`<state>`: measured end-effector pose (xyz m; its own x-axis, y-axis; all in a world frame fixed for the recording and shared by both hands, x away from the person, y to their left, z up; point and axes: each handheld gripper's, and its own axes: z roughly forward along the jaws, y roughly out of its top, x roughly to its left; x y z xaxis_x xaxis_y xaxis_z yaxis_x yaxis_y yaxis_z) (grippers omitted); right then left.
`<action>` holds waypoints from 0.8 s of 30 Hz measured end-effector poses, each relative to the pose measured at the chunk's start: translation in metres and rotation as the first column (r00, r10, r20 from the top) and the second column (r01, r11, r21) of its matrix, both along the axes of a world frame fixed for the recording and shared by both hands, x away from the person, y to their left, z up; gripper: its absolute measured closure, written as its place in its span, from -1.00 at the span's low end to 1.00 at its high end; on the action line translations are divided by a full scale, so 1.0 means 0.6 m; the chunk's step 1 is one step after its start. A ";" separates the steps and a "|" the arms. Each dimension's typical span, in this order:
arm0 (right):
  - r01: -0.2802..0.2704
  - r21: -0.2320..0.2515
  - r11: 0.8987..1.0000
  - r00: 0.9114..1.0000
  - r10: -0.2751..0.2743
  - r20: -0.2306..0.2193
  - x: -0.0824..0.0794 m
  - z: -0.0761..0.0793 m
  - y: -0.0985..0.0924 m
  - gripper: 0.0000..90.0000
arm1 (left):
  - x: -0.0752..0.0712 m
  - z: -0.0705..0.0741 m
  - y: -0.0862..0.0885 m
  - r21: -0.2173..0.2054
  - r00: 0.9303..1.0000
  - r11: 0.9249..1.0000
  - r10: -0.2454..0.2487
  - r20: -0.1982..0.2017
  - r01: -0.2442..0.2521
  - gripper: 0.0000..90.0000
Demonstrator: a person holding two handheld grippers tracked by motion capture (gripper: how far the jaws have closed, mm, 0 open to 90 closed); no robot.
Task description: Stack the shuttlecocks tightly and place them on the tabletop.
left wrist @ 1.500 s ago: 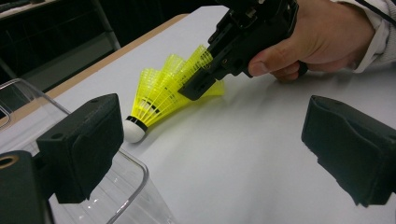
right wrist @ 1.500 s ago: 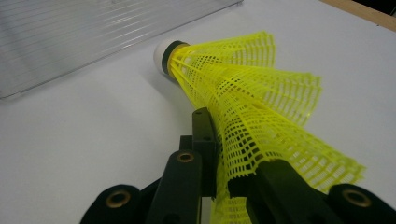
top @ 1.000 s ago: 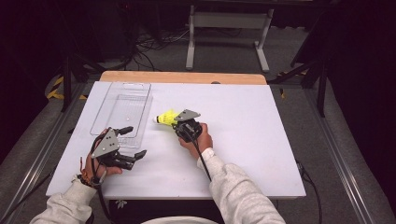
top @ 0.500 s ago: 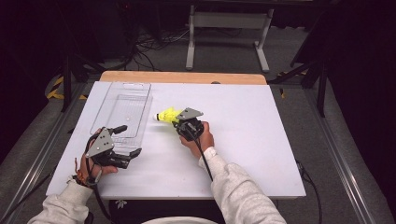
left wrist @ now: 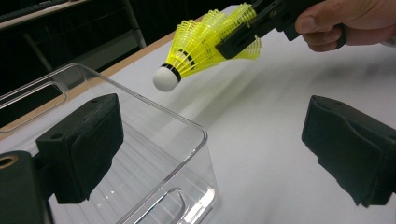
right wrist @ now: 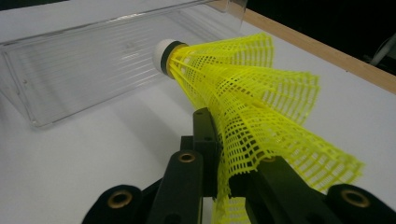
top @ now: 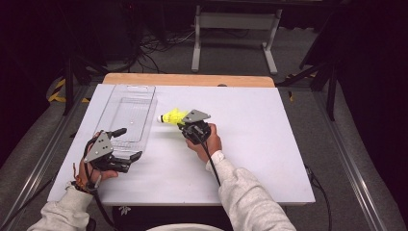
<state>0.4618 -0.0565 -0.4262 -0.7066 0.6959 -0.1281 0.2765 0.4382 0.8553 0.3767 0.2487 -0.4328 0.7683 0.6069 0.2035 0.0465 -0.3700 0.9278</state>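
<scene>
At the left edge of the white table [top: 269, 144], the left gripper [top: 126, 143] sits low over the near end of a clear plastic bin [top: 129, 108]. Its 2 black jaws stand wide apart with nothing between them; in the left gripper view 1 jaw hangs over the bin's corner and the other over bare table. The hand behind it is half covered by the grey plate on top, and the sleeve runs off the bottom of the high view.

The bin itself is hard to read: only its rim and ribbed floor catch the light, and its far end blurs into the table. Whether anything lies inside I cannot make out.

Just right of the bin, lifted off the table, is the yellow shuttlecock [top: 172, 117]. Its white cork tip points toward the bin, near the rim but not touching it. The right gripper [top: 181, 125] has its jaws pinched narrow on the mesh skirt, crushing it flat; in the right gripper view the skirt's rear edge runs behind the jaws and out of the bottom of the picture. The right hand [top: 204, 142] wraps the gripper body, fingers mostly hidden.
</scene>
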 end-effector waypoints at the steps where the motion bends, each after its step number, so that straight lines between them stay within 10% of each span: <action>1: 0.000 0.002 1.000 1.000 0.000 0.001 0.000 0.002 -0.001 0.94 | 0.000 0.000 0.000 -0.004 1.000 1.000 -0.001 -0.002 0.001 -0.86; 24: -0.027 0.034 0.999 0.999 0.026 0.037 -0.006 0.036 -0.002 0.94 | -0.001 0.004 0.012 -0.007 1.000 1.000 0.023 0.007 -0.023 -0.86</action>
